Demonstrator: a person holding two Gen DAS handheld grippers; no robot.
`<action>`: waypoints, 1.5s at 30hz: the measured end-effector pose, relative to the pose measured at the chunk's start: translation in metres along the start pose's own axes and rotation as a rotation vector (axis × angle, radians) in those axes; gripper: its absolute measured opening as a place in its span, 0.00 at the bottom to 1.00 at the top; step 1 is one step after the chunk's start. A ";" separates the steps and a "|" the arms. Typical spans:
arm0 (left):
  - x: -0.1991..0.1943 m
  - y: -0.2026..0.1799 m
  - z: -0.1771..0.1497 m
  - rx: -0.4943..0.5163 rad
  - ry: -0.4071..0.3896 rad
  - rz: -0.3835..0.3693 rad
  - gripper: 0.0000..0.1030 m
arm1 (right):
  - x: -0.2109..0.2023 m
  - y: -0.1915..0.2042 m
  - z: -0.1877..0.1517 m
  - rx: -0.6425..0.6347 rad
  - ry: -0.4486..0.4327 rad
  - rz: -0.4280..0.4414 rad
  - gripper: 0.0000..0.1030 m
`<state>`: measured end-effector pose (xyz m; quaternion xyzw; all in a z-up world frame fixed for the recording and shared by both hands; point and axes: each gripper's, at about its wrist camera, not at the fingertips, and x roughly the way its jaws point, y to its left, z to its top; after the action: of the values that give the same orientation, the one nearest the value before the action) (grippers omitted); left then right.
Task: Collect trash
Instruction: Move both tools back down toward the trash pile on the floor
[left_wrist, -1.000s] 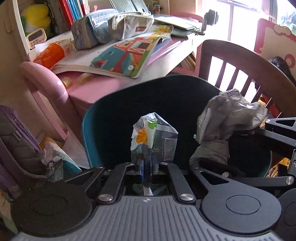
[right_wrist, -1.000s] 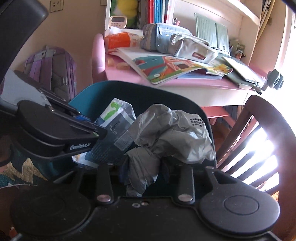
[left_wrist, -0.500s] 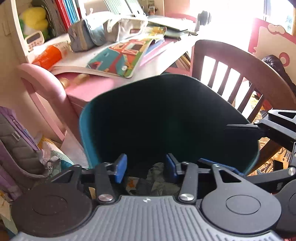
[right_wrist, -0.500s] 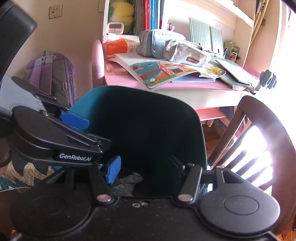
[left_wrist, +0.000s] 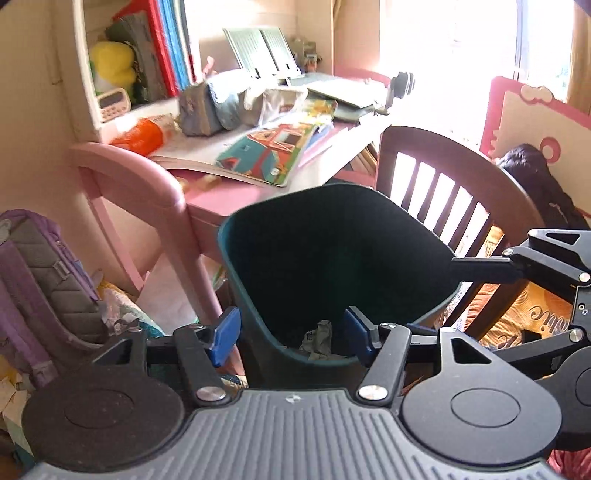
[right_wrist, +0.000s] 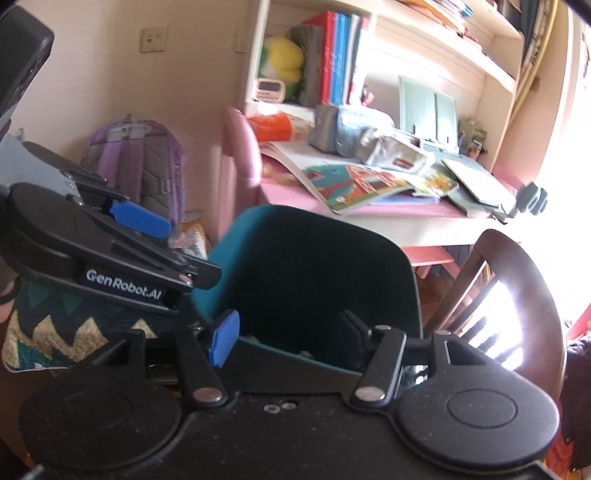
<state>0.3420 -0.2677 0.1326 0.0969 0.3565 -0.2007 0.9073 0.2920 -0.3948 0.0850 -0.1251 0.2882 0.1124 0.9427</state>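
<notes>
You are hovering both grippers over teal bin (left_wrist: 332, 254). Left gripper (left_wrist: 291, 334) jaws opening, nothing between pads. Right gripper (right_wrist: 288, 338) jaws opening too, nothing between them. Crumpled trash (left_wrist: 319, 339) lying at bin bottom: one clump showing, maybe more hidden in dark. Judging drop done. Orange wrapper (left_wrist: 142, 134) sitting on pink desk (left_wrist: 229, 192), possibly trash left. Counting: one bin, two grippers.
</notes>
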 end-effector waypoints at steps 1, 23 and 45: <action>-0.008 0.003 -0.003 -0.007 -0.005 0.001 0.62 | -0.006 0.006 0.001 -0.005 -0.006 0.007 0.58; -0.144 0.126 -0.136 -0.157 -0.074 0.119 0.80 | -0.040 0.177 0.003 -0.161 -0.051 0.280 0.62; -0.105 0.303 -0.367 -0.357 0.047 0.268 0.97 | 0.090 0.376 -0.086 -0.239 0.120 0.528 0.64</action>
<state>0.1798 0.1534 -0.0523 -0.0140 0.3912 -0.0099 0.9201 0.2142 -0.0535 -0.0997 -0.1626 0.3505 0.3793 0.8408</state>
